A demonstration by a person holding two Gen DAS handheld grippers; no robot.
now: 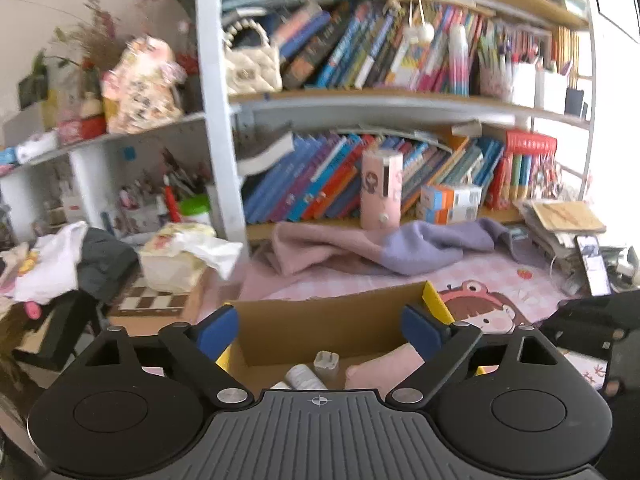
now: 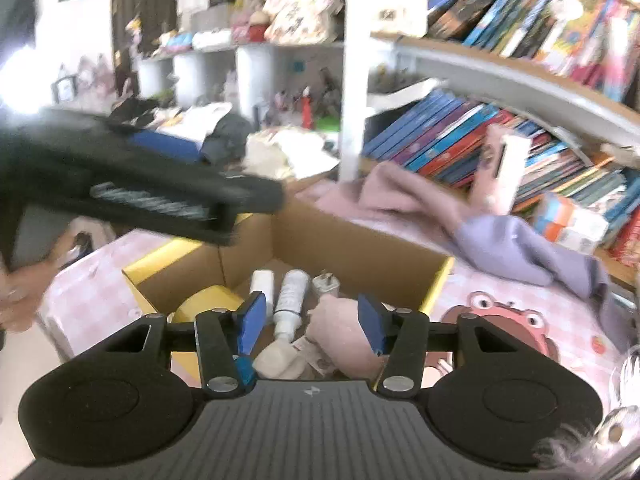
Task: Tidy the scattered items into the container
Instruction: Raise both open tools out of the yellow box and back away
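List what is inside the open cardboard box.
Inside the brown cardboard box: two white bottles, a white plug adapter, a pink soft item, a cream container and a yellow object. The right tool hides the rest.

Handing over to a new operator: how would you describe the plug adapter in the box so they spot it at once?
Start at the open cardboard box with yellow flaps on the pink cartoon mat. Inside, near the back wall, lie two white bottles side by side. The plug adapter sits just right of them, beside the pink cloth bundle: a small grey-white block with metal prongs pointing up.
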